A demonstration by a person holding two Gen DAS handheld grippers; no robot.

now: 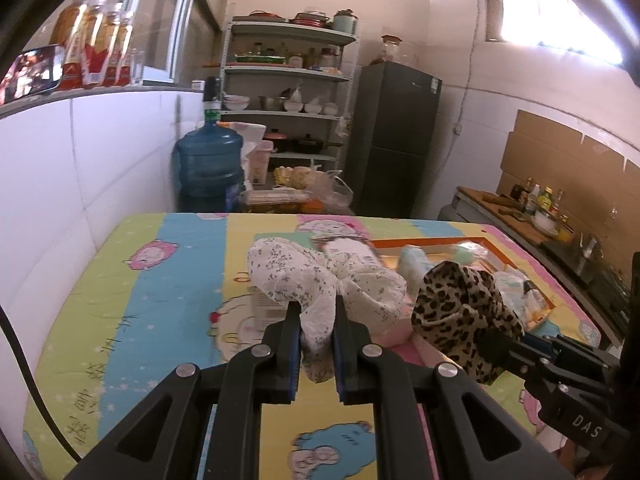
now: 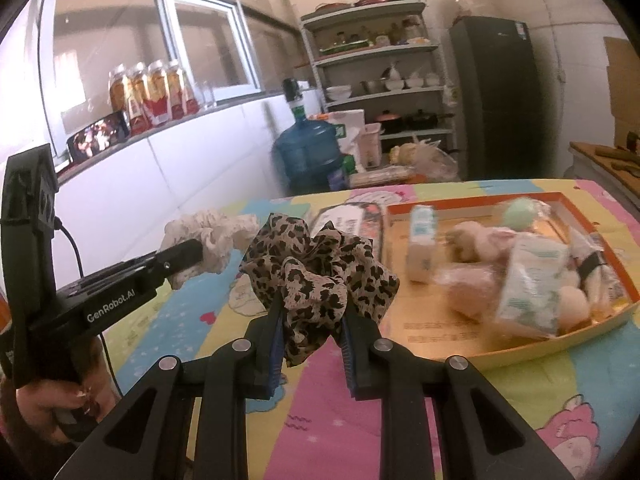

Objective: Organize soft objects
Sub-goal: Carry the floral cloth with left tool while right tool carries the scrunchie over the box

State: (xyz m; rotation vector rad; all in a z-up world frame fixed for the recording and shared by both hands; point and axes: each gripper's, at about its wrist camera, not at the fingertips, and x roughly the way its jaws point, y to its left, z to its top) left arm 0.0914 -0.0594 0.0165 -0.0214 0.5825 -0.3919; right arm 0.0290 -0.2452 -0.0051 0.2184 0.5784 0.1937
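Note:
My left gripper (image 1: 317, 312) is shut on a white floral scrunchie (image 1: 316, 276), held above the colourful cartoon tablecloth (image 1: 160, 288). To its right, my right gripper (image 2: 313, 312) is shut on a leopard-print scrunchie (image 2: 316, 268). That leopard-print scrunchie (image 1: 460, 312) also shows at the right of the left wrist view. The white scrunchie (image 2: 212, 236) with the left gripper (image 2: 180, 260) appears at the left of the right wrist view. An orange-rimmed tray (image 2: 472, 200) on the right side of the table holds several soft items and packets, blurred.
A white tiled wall (image 1: 80, 184) runs along the table's left edge. Beyond the far edge stand a blue water jug (image 1: 208, 168), a shelf rack (image 1: 288, 92) and a dark fridge (image 1: 396, 136). A counter (image 1: 520, 216) with bottles is at the right. A hand (image 2: 52, 408) grips the left tool.

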